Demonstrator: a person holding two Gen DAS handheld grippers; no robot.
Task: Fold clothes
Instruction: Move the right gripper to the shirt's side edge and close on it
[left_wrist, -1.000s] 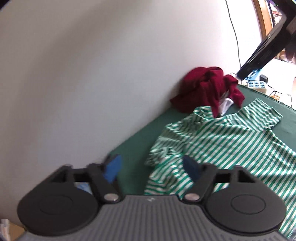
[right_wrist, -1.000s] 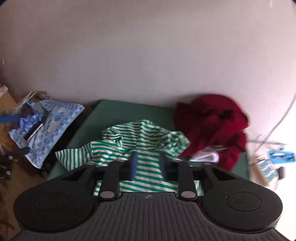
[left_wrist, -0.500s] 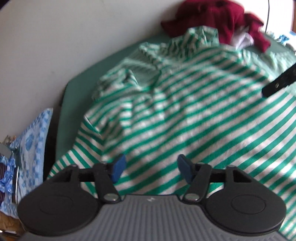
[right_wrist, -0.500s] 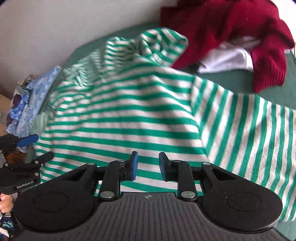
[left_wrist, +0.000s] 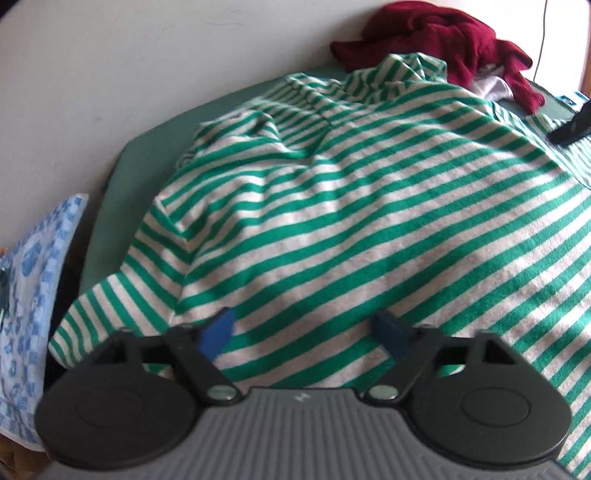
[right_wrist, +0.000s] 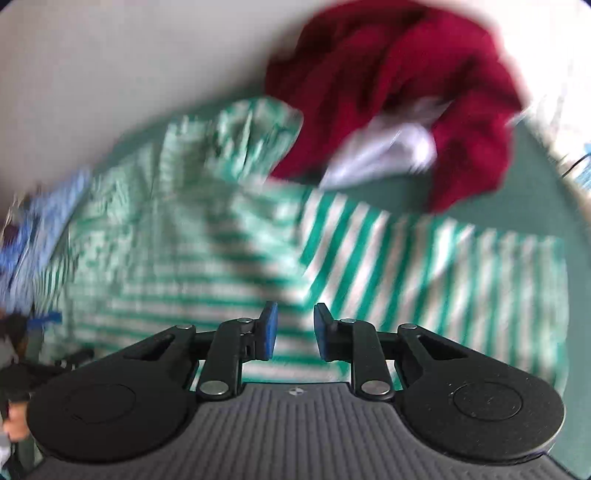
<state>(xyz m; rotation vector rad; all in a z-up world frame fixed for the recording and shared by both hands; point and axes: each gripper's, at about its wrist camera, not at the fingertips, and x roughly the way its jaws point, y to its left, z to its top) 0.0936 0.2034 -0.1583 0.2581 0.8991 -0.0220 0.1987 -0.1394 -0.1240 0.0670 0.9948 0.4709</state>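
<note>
Shirt (left_wrist: 351, 221): green-striped, lay spread on my table (left_wrist: 110, 206), just beside the red heap (left_wrist: 443, 40).
Left claw (left_wrist: 306, 332): wide, over the shirt's hem, gripping nothing.
Right claw (right_wrist: 295, 332): narrow, empty.

Soft daylight, fisheye-bent edges, right view heavily motion-blurred

right view motion-blurred, striped shirt (right_wrist: 258, 236) edge-cropped

Left gripper (left_wrist: 304, 334): lowered close over striped shirt (left_wrist: 351, 206) | Right gripper (right_wrist: 291, 330): likewise lowered; shirt now fills both views
</note>
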